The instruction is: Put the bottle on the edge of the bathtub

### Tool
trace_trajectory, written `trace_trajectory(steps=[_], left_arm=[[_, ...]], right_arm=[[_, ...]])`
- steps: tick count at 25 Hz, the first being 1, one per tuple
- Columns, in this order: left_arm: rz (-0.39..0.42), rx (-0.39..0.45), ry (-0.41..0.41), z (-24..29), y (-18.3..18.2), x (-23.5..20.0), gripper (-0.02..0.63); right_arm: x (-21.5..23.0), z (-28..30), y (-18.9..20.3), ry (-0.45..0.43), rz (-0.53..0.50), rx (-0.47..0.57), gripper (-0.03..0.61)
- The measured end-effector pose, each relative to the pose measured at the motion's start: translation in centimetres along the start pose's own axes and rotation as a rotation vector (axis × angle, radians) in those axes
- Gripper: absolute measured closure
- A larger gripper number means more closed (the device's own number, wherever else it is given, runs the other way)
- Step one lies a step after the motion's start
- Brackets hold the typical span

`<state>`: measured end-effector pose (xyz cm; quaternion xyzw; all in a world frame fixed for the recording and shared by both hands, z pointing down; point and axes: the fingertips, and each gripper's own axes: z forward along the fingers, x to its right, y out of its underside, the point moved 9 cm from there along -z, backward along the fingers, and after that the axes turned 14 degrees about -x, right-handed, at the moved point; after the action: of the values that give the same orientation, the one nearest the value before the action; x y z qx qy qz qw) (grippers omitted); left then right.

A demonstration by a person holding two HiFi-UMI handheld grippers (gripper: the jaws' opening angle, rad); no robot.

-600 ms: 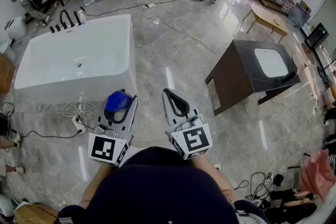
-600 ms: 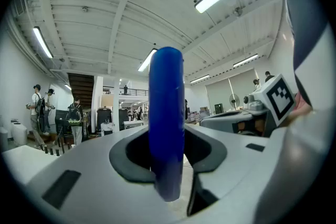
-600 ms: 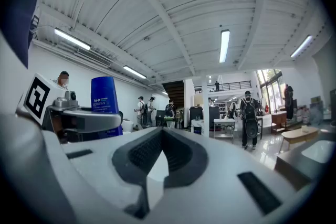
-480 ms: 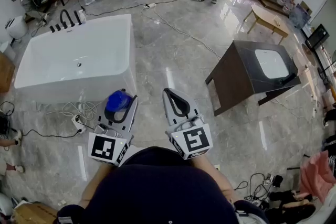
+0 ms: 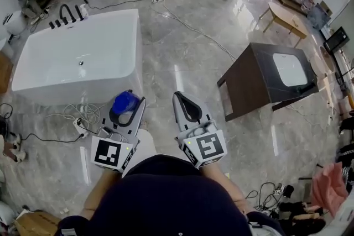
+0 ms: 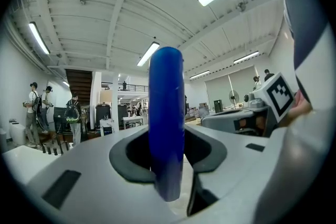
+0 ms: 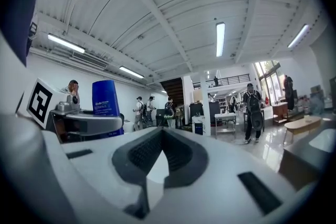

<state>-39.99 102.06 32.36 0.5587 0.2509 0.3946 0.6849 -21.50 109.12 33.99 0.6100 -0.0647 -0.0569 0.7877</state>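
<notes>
A blue bottle [image 5: 124,102] stands upright between the jaws of my left gripper [image 5: 128,106], which is shut on it. In the left gripper view the bottle [image 6: 166,113] shows edge-on, with the dark pads pressing on both sides of it at the left gripper [image 6: 167,140]. My right gripper [image 5: 181,99] is beside it, shut and holding nothing; its own view shows the right gripper [image 7: 160,136] with its jaws together and the bottle [image 7: 105,98] off to the left. The white bathtub [image 5: 134,47] sits on the floor ahead and to the left, apart from both grippers.
Black taps [image 5: 65,12] stand at the tub's far end. White cables and a power strip [image 5: 82,121] lie on the floor in front of the tub. A dark cabinet with a white basin [image 5: 264,83] is on the right, and a wooden bench [image 5: 287,16] stands beyond it. People stand at the back of the room.
The floor and tub have slid slightly in the head view, and a light trouser leg now shows below the left gripper. Both grippers keep the same pose, with the bottle still held.
</notes>
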Motion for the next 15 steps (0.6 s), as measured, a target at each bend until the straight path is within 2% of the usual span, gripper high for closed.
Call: trace_trajectory(steps=[5, 9, 12, 15], left_arm=[[-0.018, -0.018, 0.013, 4.5, 0.6, -4.0, 0.466], [-0.03, -0.064, 0.004, 9.4, 0.5, -8.2, 0.466], [-0.026, -0.024, 0.005, 13.8, -0.3, -12.0, 0.466], [-0.028, -0.031, 0.02, 17.4, -1.4, -16.0, 0.466]], right_arm=[[2.3, 5.4, -0.2, 0.01, 0.008, -0.026, 0.577], [5.3, 11.0, -1.6, 0.013, -0.017, -0.038, 0.577], [7.9, 15.8, -3.0, 0.028, -0.007, -0.043, 0.577], [9.8, 20.5, -4.8, 0.044, -0.008, -0.042, 0.577]])
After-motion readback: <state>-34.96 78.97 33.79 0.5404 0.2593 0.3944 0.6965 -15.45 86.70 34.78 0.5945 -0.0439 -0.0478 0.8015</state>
